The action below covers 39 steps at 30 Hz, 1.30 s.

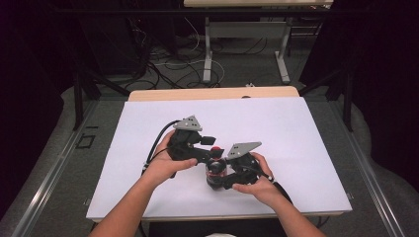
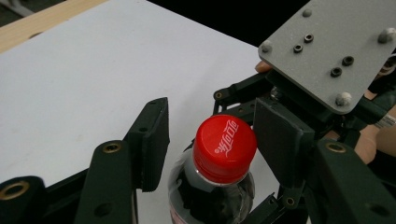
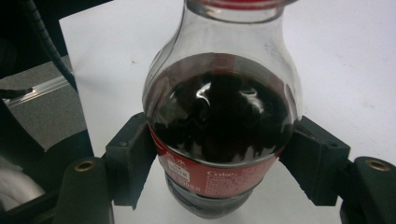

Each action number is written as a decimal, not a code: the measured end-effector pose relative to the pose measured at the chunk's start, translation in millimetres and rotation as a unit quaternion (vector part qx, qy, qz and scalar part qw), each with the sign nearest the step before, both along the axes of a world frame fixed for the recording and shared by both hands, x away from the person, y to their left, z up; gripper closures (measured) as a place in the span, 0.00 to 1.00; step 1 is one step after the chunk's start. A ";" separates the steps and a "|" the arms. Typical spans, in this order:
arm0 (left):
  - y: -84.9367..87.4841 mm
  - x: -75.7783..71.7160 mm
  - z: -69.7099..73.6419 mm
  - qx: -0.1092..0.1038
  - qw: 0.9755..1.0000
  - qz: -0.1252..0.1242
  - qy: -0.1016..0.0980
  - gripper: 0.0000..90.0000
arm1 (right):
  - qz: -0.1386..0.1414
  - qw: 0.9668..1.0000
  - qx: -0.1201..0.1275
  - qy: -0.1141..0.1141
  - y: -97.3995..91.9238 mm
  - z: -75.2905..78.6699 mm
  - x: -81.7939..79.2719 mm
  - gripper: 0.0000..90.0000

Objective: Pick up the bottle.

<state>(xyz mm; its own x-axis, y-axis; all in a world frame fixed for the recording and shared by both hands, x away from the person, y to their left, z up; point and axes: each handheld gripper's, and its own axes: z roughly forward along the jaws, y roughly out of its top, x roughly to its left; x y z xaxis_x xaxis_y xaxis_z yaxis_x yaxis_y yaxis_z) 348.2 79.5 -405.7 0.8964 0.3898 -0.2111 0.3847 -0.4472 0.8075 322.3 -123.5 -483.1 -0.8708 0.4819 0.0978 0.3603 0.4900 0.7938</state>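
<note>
A small cola bottle (image 1: 216, 172) with a red cap (image 1: 216, 150) stands upright on the white table (image 1: 296, 133), dark drink filling its body. My right gripper (image 3: 219, 163) is shut on the bottle (image 3: 222, 116), one pad on each side at the red label. My left gripper (image 2: 212, 140) straddles the red cap (image 2: 225, 147) with its jaws open; a gap shows between the left pad (image 2: 152, 140) and the cap. In the high view the left gripper (image 1: 212, 155) comes in from the left and the right gripper (image 1: 218, 180) from the right.
The right gripper's grey plate (image 2: 327, 51) sits close behind the cap. White sheet stretches out around the bottle, with a wooden strip (image 1: 212, 93) along the far edge. Beyond it are floor cables (image 1: 168, 69) and another table's legs (image 1: 207, 54).
</note>
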 end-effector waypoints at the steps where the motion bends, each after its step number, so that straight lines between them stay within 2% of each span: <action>1: 0.0 0.0 0.0 0.000 1.000 0.000 0.000 0.56 | 0.003 1.000 0.000 0.002 0.1 0.3 -0.4 0.33; 2: 0.1 0.5 -1.1 0.005 1.000 -0.022 -0.006 0.57 | 0.007 1.000 0.001 0.005 0.3 0.1 -0.6 0.33; 3: 0.1 0.5 -1.1 0.005 1.000 -0.022 -0.006 0.59 | 0.010 1.000 0.002 0.005 0.8 -0.4 -0.4 0.33; 4: -1.3 -0.3 -2.2 0.004 0.999 -0.042 -0.008 0.61 | 0.012 1.000 0.002 0.003 1.1 -0.8 -0.4 0.33; 7: -1.9 -0.9 -1.8 0.015 0.999 -0.045 -0.018 0.65 | 0.015 1.000 -0.003 0.008 1.6 -0.5 -1.3 0.33; 10: -2.8 -0.8 -1.8 0.017 0.999 -0.042 -0.016 0.67 | 0.013 1.000 -0.001 0.006 2.0 -1.0 -1.3 0.33; 13: -3.8 -3.3 -0.5 0.017 1.000 -0.017 -0.007 0.68 | 0.005 1.000 -0.003 0.001 1.5 -0.4 -1.1 0.33; 14: -4.9 -3.8 -0.4 0.015 1.000 -0.001 -0.009 0.68 | 0.000 1.000 -0.002 -0.004 1.7 -0.5 -1.2 0.33; 15: -7.2 -7.1 1.7 0.017 0.999 0.032 0.009 0.68 | -0.004 1.000 -0.002 -0.006 1.7 -0.3 -1.3 0.33; 16: -7.2 -7.1 1.7 0.017 0.999 0.032 0.009 0.68 | -0.008 1.000 -0.004 -0.008 1.9 0.1 -1.7 0.33; 17: -9.7 -9.1 1.8 0.019 0.999 0.051 0.005 0.68 | -0.008 1.000 -0.004 -0.008 1.9 0.1 -1.7 0.33; 18: -14.0 -12.7 4.0 0.028 0.996 0.081 0.010 0.68 | -0.016 1.000 -0.009 -0.015 2.0 0.3 -2.1 0.33; 19: -14.0 -12.7 4.0 0.028 0.996 0.081 0.010 0.68 | -0.021 1.000 -0.012 -0.018 2.0 0.5 -2.5 0.33; 20: -18.1 -15.2 6.2 0.043 0.993 0.112 0.010 0.68 | -0.027 0.999 -0.015 -0.025 2.2 0.3 -2.6 0.33; 21: -18.1 -15.2 6.2 0.043 0.993 0.112 0.010 0.68 | -0.029 0.999 -0.017 -0.026 2.0 0.4 -2.1 0.33; 22: -20.6 -16.9 6.7 0.048 0.990 0.129 0.010 0.68 | -0.030 0.999 -0.023 -0.020 1.2 1.2 -2.7 0.33; 23: -23.7 -18.6 6.6 0.046 0.988 0.145 0.012 0.68 | -0.036 0.999 -0.020 -0.023 1.4 0.5 -2.4 0.33; 24: -28.4 -20.4 6.7 0.050 0.983 0.174 0.020 0.68 | -0.042 0.999 -0.018 -0.024 1.7 -0.1 -2.8 0.33; 25: -28.4 -20.4 6.7 0.050 0.983 0.174 0.020 0.68 | -0.045 0.998 -0.020 -0.027 1.7 -0.8 -2.4 0.33; 27: -33.7 -21.7 6.7 0.055 0.979 0.196 0.025 0.68 | -0.044 0.999 -0.024 -0.022 0.7 -1.0 -1.6 0.33; 30: -35.9 -20.8 6.8 0.053 0.978 0.201 0.027 0.68 | -0.050 0.998 -0.021 -0.020 -0.2 -1.4 -0.9 0.33; 31: -35.9 -20.8 6.8 0.053 0.978 0.201 0.027 0.68 | -0.048 0.998 -0.021 -0.021 -0.7 -1.2 -0.4 0.33; 32: -35.6 -20.4 7.3 0.055 0.979 0.196 0.026 0.68 | -0.045 0.999 -0.022 -0.015 -1.3 -0.6 -0.2 0.33; 33: -34.5 -19.6 7.9 0.057 0.980 0.188 0.023 0.68 | -0.049 0.998 -0.016 -0.021 -1.5 -0.9 0.1 0.33; 34: -34.2 -19.6 8.6 0.055 0.981 0.186 0.024 0.67 | -0.048 0.999 -0.014 -0.021 -1.7 -0.5 -0.2 0.33; 36: -31.5 -18.4 10.0 0.046 0.984 0.168 0.019 0.63 | -0.037 0.999 -0.018 -0.021 -2.4 0.7 0.3 0.33; 37: -30.7 -19.1 11.1 0.040 0.985 0.168 0.026 0.61 | -0.034 0.999 -0.016 -0.019 -2.5 1.0 0.2 0.33; 38: -28.1 -17.6 12.0 0.041 0.987 0.154 0.018 0.59 | -0.033 0.999 -0.011 -0.021 -2.0 0.4 0.5 0.33; 39: -24.1 -15.7 12.7 0.030 0.990 0.139 0.009 0.56 | -0.027 0.999 -0.016 -0.013 -2.2 1.3 -0.2 0.33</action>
